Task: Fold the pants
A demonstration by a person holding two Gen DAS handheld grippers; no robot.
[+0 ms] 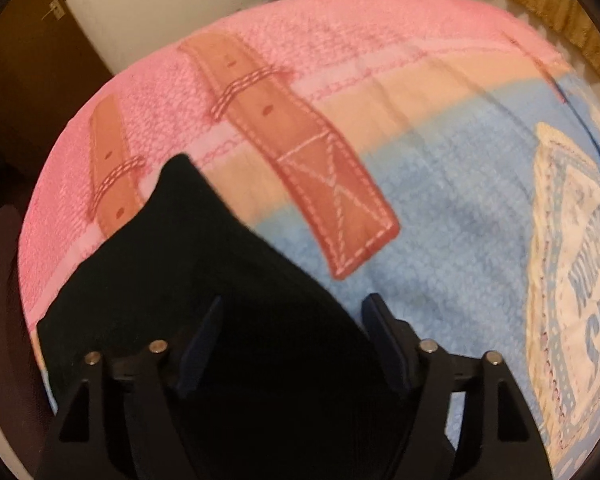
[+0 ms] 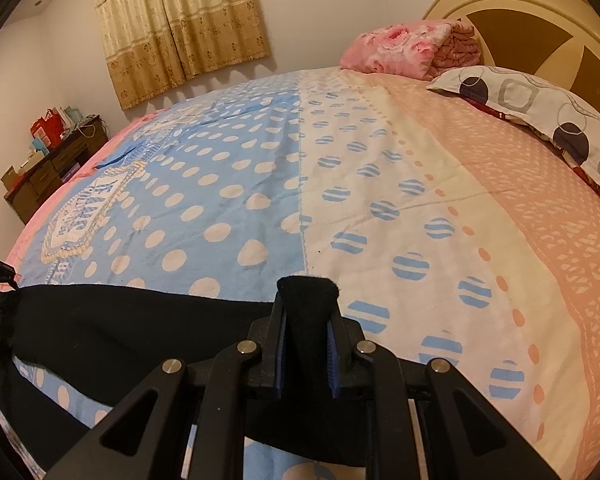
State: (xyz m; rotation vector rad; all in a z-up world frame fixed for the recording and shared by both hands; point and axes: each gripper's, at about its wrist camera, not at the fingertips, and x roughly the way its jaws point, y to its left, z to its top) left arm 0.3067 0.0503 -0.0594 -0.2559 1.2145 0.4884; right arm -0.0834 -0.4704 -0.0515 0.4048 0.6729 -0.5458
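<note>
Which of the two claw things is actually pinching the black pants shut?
The right gripper: its blue pads squeeze a tuft of the black pants. The left gripper is spread wide, fabric lying loose between.

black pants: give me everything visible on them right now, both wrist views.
The pants are plain black, soft matte fabric, no visible seams or details. In the right wrist view they run as a long band across the near edge of the bedspread, sagging between two ends. The right gripper is shut on a bunched fold poking up past its fingertips. In the left wrist view the cloth drapes between and over the spread fingers of the left gripper, rising to a point; whether it is actually pinched cannot be told.
</note>
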